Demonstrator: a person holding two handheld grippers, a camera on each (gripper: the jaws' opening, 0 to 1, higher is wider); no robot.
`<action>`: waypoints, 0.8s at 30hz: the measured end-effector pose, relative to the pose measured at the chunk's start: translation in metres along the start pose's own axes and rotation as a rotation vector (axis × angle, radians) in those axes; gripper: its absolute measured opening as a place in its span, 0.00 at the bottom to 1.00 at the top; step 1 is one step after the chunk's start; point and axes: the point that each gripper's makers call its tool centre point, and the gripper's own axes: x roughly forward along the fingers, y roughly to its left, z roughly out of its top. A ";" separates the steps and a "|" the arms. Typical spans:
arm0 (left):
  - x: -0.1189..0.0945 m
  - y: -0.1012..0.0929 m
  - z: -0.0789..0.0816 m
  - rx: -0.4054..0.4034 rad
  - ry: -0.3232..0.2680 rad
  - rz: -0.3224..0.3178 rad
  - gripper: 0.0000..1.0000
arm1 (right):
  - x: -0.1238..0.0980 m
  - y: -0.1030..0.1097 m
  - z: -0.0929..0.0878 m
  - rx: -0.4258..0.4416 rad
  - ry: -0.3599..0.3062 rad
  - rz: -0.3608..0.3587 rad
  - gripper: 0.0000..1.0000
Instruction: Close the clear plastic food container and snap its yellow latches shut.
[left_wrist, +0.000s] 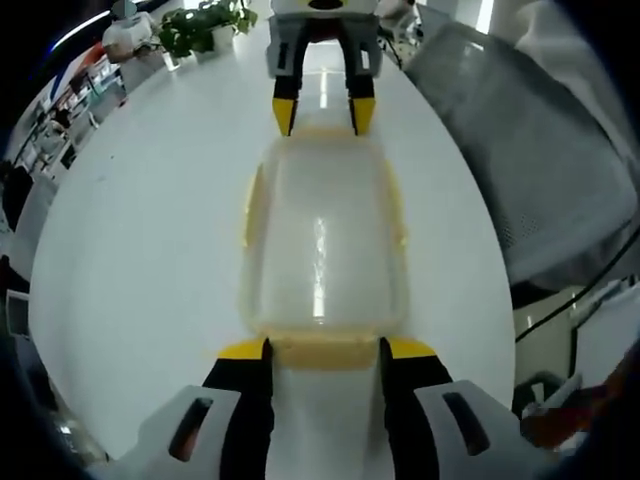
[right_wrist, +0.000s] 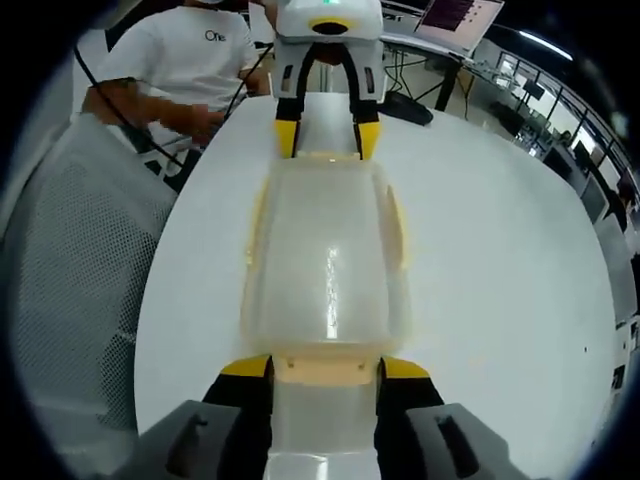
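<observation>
You have the container lying lid-on, flat on the white table, with its long axis running straight from one gripper to the other: each short end faces a claw. In the left gripper view, your left gripper stands with jaws spread to either side of the near end latch, tips just beside it, gripping nothing that I can make out; the right gripper sits at the far end in the same posture. The right gripper view mirrors this: right gripper straddling its own near end latch, jaws apart, left gripper at the far end. Neither arm is nearer; each has its own end. Yellow side latches along the long edges look splayed outward, so judged not yet snapped; whether the end latches are seated I cannot tell. The likely next move turns on pressing each end latch along that axis, toward the box. Table is smooth and bare around the container, so it may slide if only one end is pushed. Room: a mesh chair beside the table, a seated person beyond it, a plant at the far edge.
</observation>
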 end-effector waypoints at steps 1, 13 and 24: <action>0.000 0.000 0.000 -0.002 0.001 0.001 0.41 | 0.000 0.000 0.000 -0.002 0.002 -0.001 0.39; 0.000 -0.001 0.000 -0.020 0.013 0.008 0.38 | -0.001 0.002 0.000 0.002 0.001 -0.003 0.38; -0.005 -0.007 -0.003 -0.002 0.023 0.028 0.37 | -0.006 0.006 0.007 -0.006 -0.022 -0.006 0.37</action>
